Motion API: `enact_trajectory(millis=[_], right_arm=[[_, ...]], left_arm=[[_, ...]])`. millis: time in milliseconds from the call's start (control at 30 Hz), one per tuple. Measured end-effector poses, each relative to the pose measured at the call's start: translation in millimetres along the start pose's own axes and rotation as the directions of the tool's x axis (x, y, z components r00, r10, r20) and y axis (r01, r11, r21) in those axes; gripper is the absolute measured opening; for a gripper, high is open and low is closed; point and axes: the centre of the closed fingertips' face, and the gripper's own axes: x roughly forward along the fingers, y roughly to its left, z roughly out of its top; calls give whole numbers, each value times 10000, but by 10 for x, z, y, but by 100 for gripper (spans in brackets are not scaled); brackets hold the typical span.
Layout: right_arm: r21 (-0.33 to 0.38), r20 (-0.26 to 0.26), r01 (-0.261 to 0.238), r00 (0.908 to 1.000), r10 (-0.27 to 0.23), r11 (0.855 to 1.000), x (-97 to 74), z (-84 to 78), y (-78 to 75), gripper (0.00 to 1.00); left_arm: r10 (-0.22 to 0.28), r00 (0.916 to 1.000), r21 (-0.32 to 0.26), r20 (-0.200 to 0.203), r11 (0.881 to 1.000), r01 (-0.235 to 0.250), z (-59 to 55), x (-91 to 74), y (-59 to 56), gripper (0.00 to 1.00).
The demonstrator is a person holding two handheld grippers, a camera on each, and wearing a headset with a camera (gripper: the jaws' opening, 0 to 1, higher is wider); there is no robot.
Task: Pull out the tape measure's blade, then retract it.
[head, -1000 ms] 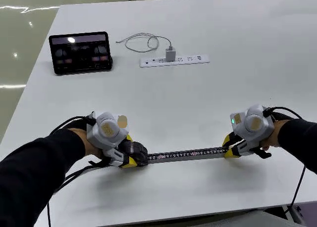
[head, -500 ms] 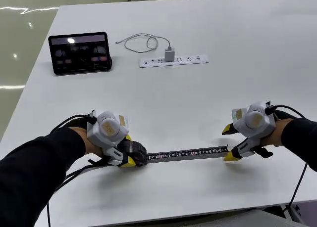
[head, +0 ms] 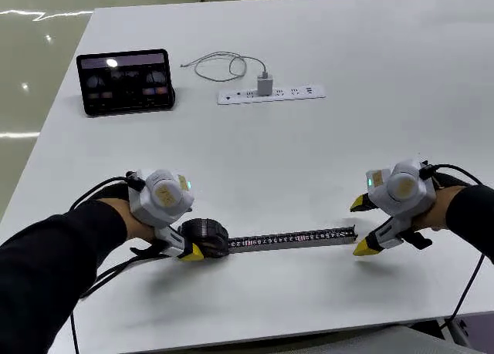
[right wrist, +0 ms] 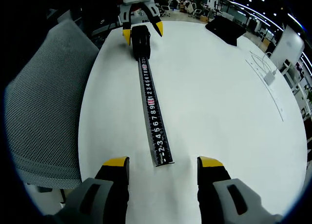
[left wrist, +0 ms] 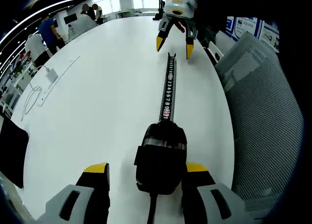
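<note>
- Head view: tape measure [head: 204, 237] lies on the surface [head: 309, 153], blade [head: 297, 237] extended (numbers up).
- Left hand-held gripper [left wrist: 146, 168] open, tape measure between its jaws.
- Right hand-held gripper [right wrist: 163, 161] open, blade tip just ahead.

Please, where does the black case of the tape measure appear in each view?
Head view: black case lower left, at the blade's left end.
Left gripper view: black case bottom centre, between the open jaws.
Right gripper view: black case top centre, at the blade's far end.
Shared landmark: the blade.
</note>
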Motion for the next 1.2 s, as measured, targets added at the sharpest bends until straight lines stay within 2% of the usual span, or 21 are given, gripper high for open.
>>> enact_trajectory(millis=[67,167,333,467,600,667,700,767,867,967,1000,1067,1100,1167,1200], right_arm=[[20,54,58,10000,-58,10000,-14,4,-5,53],[91,98,130,9999,-130,9999,-35,10,-5,56],[20,362,378,9986,-378,9993,-79,47,-4,54],[160,498,525,9973,-532,9985,-99,73,-19,58],[724,645,604,9958,-652,9955,-129,72,-3,66],[931,749,663,9945,-734,9935,-141,65,16,69],[1071,769,684,9941,-768,9919,-143,50,24,71],[1438,841,801,9921,-929,9864,-152,22,48,77],[1795,948,979,9887,-1163,9789,-178,-13,87,84],[2405,1225,1434,9766,-1766,9600,-241,-38,60,89],[2594,1383,1539,9711,-1943,9534,-272,-41,62,91],[2866,1416,1715,9654,-2187,9426,-320,-79,61,95],[3008,1473,1797,9616,-2318,9366,-340,-86,55,96],[3394,1673,1904,9515,-2583,9212,-391,-96,50,99],[3536,1714,1906,9492,-2637,9158,-406,-106,57,100]], left_arm=[[113,9999,-34,60,9999,-113,-22,-26,10,62],[87,9990,-276,448,9996,-75,-8,-75,-21,72],[142,9979,-707,637,9975,-96,-40,-130,-54,77],[179,9965,-1119,815,9937,-87,-53,-163,-81,82],[227,9910,-1760,1317,9844,9,-19,-207,-113,94],[496,9863,-2036,1573,9789,-168,-23,-232,-88,100],[519,9872,-2105,1509,9774,-192,-55,-247,-88,100],[757,9834,-2339,1652,9716,-355,-88,-280,-68,100],[1007,9756,-2918,1950,9556,-403,-134,-331,-72,100],[1443,9671,-3235,2096,9436,-707,-214,-395,-47,100],[1648,9603,-3482,2252,9341,-787,-232,-429,-38,100],[1888,9534,-3754,2355,9225,-900,-289,-478,-28,100],[1980,9526,-3831,2311,9185,-980,-324,-495,-25,100],[2266,9452,-4161,2352,9023,-1127,-379,-540,-17,100],[2358,9419,-4286,2393,8961,-1154,-395,-554,-17,100]])
